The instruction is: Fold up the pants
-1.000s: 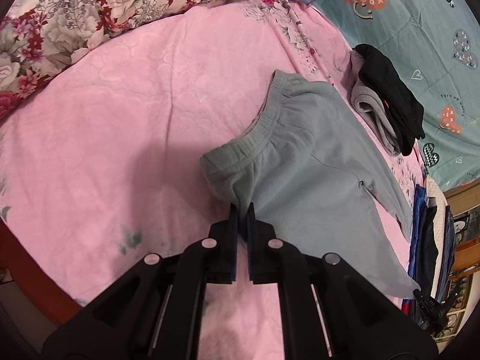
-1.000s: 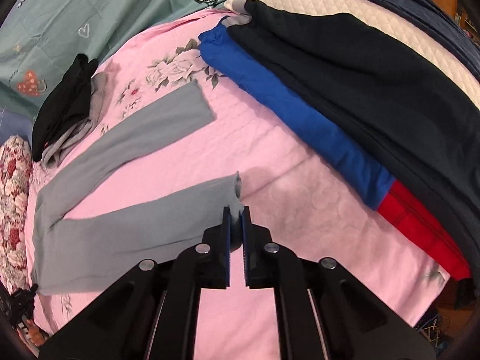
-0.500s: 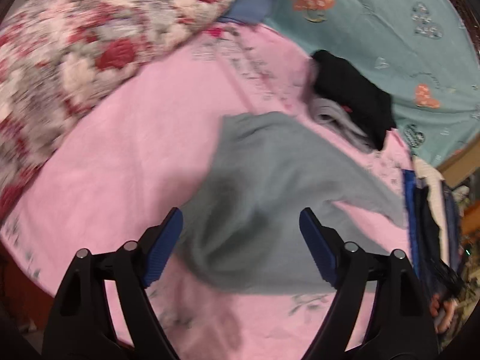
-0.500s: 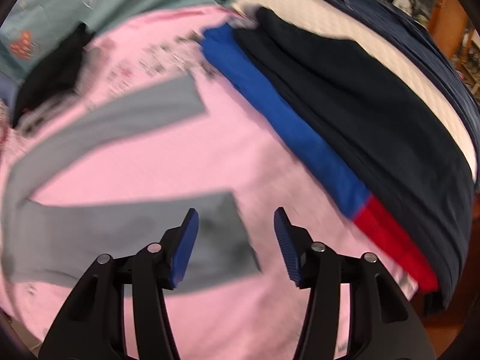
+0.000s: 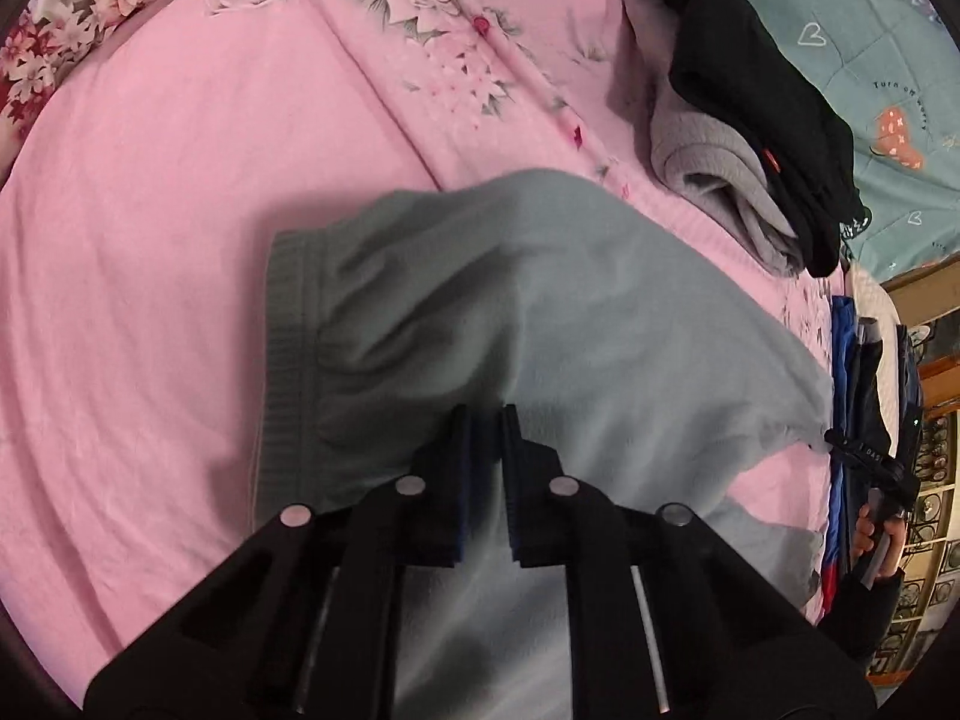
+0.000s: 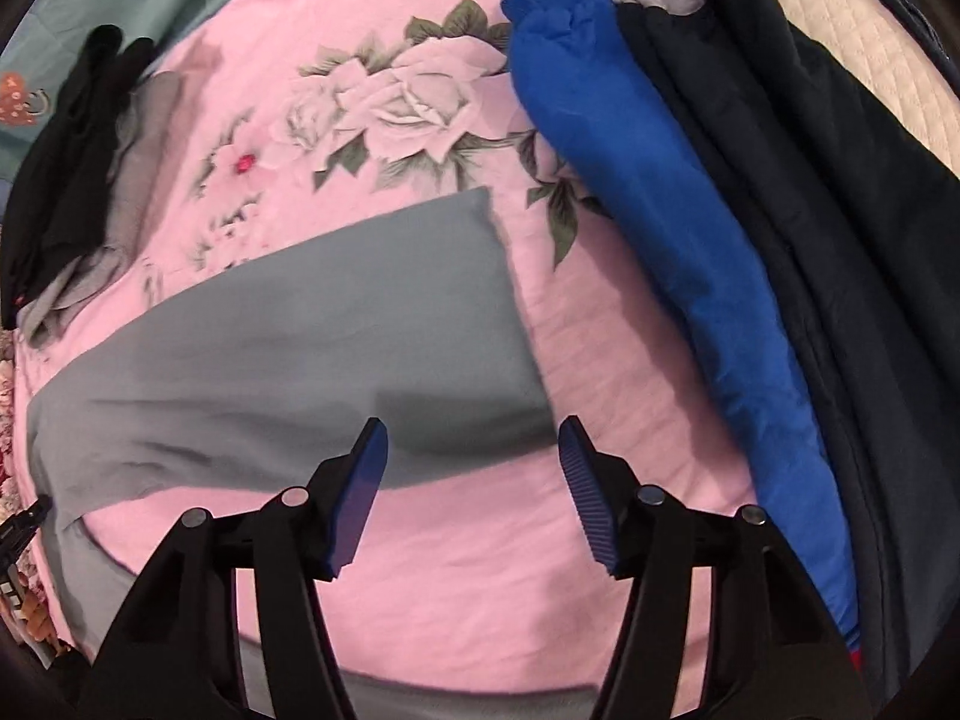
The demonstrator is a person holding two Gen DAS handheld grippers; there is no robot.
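Note:
The grey-green pants lie on the pink bedsheet, ribbed waistband at the left. My left gripper is shut on the pants cloth just right of the waistband, and the fabric bulges up ahead of it. In the right wrist view a pant leg lies flat across the sheet, its cuff end toward the right. My right gripper is open and empty just above the leg's near edge.
A folded grey and black garment pile sits at the back right. Blue and dark pants lie along the right. A teal quilt and a floral pillow border the sheet.
Both grippers let go of the pants half a second ago. The left has since closed again on cloth near the waistband. The right stays open and has moved over the far leg.

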